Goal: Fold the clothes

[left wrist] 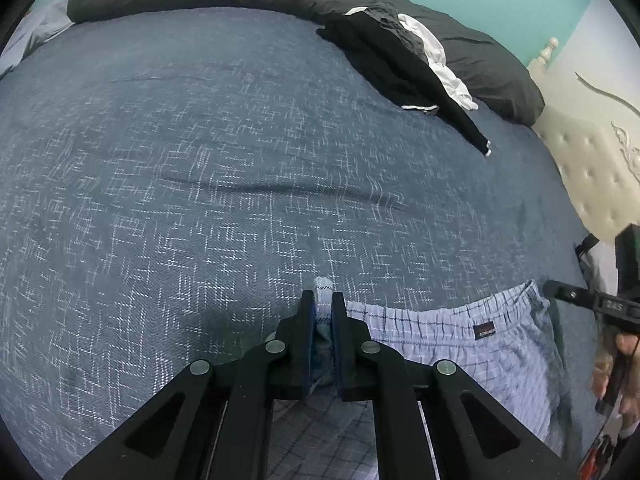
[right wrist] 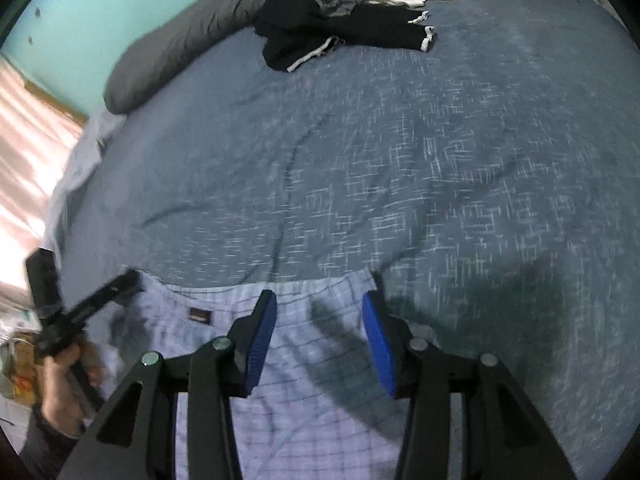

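2 close downward wrist views, shared bed point(left wrist: 200, 160)

The left gripper point(left wrist: 322, 300) is pinching fabric between its nearly closed fingers, while the right gripper point(right wrist: 320, 312) is hanging with jaws parted (nothing gripped), both angled downward.

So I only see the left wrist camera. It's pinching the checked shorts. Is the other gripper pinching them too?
Observer: No. The right gripper is open above the checked shorts, with nothing between its blue pads.
Operator: What's off to the left of the bed? My picture stops there.
Observer: The right wrist view shows a bright striped surface past the bed's edge; what it is I cannot tell.
Operator: Can you see the hand holding my gripper?
Observer: Yes, a hand grips the left gripper's black handle at the picture's left edge.
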The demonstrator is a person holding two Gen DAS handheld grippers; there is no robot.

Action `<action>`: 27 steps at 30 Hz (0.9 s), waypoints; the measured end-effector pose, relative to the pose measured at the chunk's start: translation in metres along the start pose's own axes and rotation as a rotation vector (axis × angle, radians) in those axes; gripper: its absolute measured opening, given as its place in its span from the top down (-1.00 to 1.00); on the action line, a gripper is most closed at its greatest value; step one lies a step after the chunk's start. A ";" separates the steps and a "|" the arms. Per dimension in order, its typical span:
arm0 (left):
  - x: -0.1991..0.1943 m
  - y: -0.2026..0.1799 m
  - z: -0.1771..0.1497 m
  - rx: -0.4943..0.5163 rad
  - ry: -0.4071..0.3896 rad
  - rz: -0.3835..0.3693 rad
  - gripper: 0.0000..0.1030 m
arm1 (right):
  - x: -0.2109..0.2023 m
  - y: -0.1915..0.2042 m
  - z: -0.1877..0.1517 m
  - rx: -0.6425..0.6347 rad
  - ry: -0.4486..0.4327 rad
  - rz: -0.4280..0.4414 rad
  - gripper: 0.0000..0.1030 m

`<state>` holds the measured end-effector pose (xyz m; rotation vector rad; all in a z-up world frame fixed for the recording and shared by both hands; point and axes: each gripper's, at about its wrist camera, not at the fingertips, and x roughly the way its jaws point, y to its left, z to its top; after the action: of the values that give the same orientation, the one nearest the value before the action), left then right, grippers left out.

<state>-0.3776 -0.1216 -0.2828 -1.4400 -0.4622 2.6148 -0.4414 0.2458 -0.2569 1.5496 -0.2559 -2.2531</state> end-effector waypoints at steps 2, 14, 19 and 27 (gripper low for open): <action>0.000 0.000 0.000 0.002 0.003 -0.002 0.85 | 0.006 -0.002 0.003 -0.003 0.011 -0.021 0.10; 0.002 0.007 -0.001 0.010 0.003 -0.011 0.85 | 0.025 -0.009 0.000 -0.102 -0.008 0.021 0.83; -0.001 0.002 0.008 0.024 -0.007 -0.002 0.86 | 0.006 -0.005 0.003 -0.135 -0.088 0.022 0.85; 0.009 -0.001 0.029 0.027 0.020 0.017 0.86 | 0.005 0.008 0.016 -0.162 -0.110 -0.018 0.85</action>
<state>-0.4071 -0.1241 -0.2756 -1.4665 -0.4120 2.6071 -0.4560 0.2350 -0.2526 1.3530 -0.0872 -2.3134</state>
